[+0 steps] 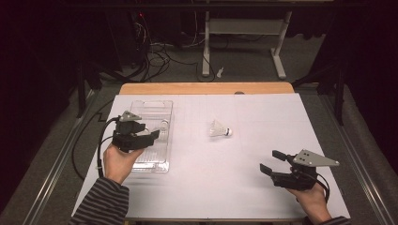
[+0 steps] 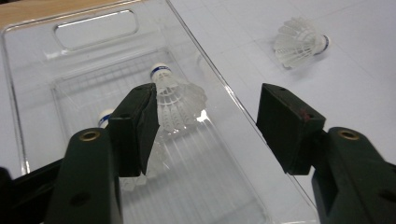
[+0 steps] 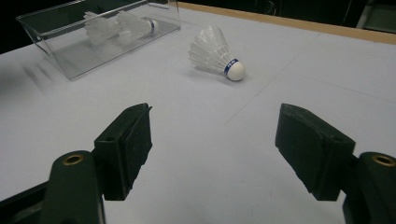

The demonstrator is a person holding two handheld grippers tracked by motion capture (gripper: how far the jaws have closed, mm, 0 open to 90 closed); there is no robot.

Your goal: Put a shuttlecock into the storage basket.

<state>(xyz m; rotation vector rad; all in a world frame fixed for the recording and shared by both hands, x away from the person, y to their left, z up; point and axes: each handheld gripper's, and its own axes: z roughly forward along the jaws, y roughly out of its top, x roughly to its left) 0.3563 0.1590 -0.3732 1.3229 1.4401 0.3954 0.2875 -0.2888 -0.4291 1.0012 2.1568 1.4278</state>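
Both your grippers are released; one shuttlecock lies loose on the table.

Your left gripper [image 1: 152, 135] hangs over the clear tray [image 1: 155, 164] at 9 o'clock, jaws spread and grasping nothing, with two shuttlecocks [image 2: 175, 95] lying in the tray beneath it. Your right gripper [image 1: 272, 161] sits at 4 o'clock, jaws apart and empty. The loose shuttlecock [image 1: 219, 130] lies on its side on the white table [image 1: 263, 117] near centre, well apart from both.
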